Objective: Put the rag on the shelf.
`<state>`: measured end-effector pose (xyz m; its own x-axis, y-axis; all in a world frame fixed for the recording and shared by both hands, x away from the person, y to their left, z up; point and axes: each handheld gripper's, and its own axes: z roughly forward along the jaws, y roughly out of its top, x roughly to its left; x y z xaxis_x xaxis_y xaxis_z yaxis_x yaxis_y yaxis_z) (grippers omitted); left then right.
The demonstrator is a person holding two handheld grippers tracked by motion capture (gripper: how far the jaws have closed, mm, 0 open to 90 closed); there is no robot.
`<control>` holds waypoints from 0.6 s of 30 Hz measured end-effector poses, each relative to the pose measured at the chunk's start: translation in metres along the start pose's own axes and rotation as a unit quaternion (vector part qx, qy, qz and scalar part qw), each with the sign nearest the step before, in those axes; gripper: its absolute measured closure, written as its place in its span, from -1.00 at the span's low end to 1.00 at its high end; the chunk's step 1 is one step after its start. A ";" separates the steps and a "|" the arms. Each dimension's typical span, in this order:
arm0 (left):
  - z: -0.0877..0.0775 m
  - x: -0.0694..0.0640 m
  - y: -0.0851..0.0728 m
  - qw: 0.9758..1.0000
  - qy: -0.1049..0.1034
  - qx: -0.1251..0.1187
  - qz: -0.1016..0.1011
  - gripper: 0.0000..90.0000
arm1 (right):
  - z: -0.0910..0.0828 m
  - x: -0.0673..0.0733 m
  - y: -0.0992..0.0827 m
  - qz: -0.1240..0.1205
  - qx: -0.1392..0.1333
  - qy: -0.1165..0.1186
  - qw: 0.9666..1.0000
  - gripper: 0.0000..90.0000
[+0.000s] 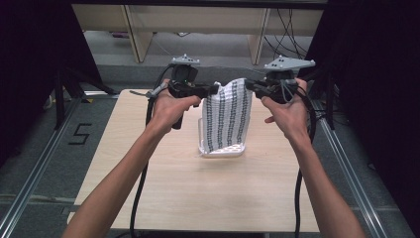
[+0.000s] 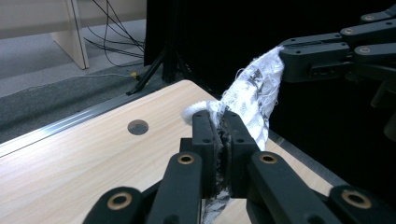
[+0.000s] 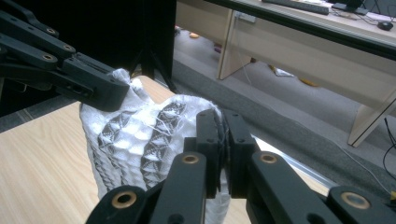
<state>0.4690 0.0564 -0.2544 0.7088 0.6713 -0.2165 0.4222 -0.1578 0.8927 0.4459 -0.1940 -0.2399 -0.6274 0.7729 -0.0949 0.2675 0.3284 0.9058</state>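
A white cloth with dark patterned stripes (image 1: pixel 228 116) hangs stretched between both grippers above the table. My left gripper (image 1: pixel 214 89) is shut on its upper left corner, and my right gripper (image 1: pixel 247 85) is shut on its upper right corner. The cloth's lower edge reaches down to a white tray (image 1: pixel 221 151) on the wooden table. In the left gripper view the jaws pinch the cloth (image 2: pixel 252 88), with the other gripper (image 2: pixel 327 53) clamped on it at upper right. The right gripper view has the cloth (image 3: pixel 135 135) bunched beside my shut jaws, the other gripper (image 3: pixel 95 86) gripping its far corner.
The light wooden table (image 1: pixel 198 193) has a round hole (image 2: pixel 138 127) near one edge. Metal rails (image 1: pixel 29 173) run along both sides of the table. Black curtains and a tripod stand (image 1: pixel 62 89) flank it; desk legs and cables lie on the floor beyond.
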 end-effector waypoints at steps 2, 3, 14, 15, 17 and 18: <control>0.004 0.006 0.002 1.000 0.003 -0.006 -0.005 0.89 | 0.006 -0.004 0.004 0.000 -0.004 0.000 1.000 0.94; 0.004 0.008 0.004 1.000 0.007 -0.006 -0.006 0.89 | 0.008 -0.004 0.005 0.001 -0.005 -0.006 1.000 0.94; 0.024 0.034 0.009 0.999 0.017 -0.016 -0.036 0.88 | 0.044 -0.020 0.010 0.014 0.006 -0.021 1.000 0.94; 0.027 0.038 0.008 0.999 0.016 -0.017 -0.042 0.88 | 0.047 -0.023 0.009 0.011 0.005 -0.022 1.000 0.94; 0.031 0.043 0.006 0.999 0.019 -0.015 -0.045 0.87 | 0.056 -0.026 0.006 0.022 0.013 -0.021 0.999 0.94; 0.034 0.046 0.004 0.999 0.022 -0.014 -0.046 0.87 | 0.059 -0.028 0.005 0.021 0.013 -0.021 0.999 0.94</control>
<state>0.5225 0.0619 -0.2737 0.6414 0.7138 -0.2811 0.4683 -0.0741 0.8805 0.5085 -0.1819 -0.2571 -0.5846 0.8079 -0.0746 0.3116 0.3084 0.8988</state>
